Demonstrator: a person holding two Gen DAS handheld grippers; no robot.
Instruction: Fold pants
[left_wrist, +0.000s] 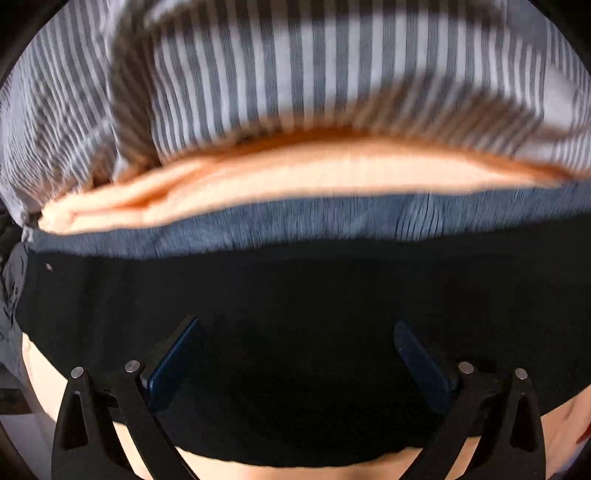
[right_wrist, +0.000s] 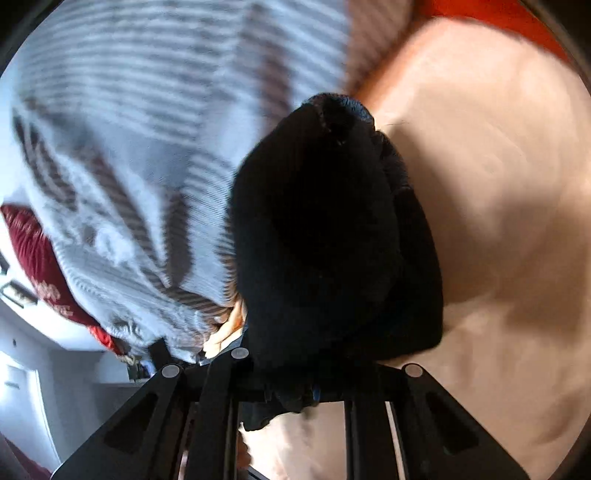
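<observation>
The black pants (left_wrist: 295, 295) lie flat across a peach sheet (left_wrist: 258, 177) in the left wrist view, with a blue-grey waistband edge (left_wrist: 295, 221) along the far side. My left gripper (left_wrist: 295, 332) is open just above the black cloth, its blue pads (left_wrist: 173, 362) spread wide with nothing between them. In the right wrist view my right gripper (right_wrist: 306, 376) is shut on a bunched fold of the black pants (right_wrist: 317, 240), which rises in front of the lens and hides the fingertips.
A grey-and-white striped duvet (left_wrist: 295, 66) lies bunched beyond the pants and also shows in the right wrist view (right_wrist: 129, 129). A dark red pillow (right_wrist: 37, 258) sits at the left. The peach sheet (right_wrist: 498, 184) spreads to the right. A white room wall (right_wrist: 29, 387) is low left.
</observation>
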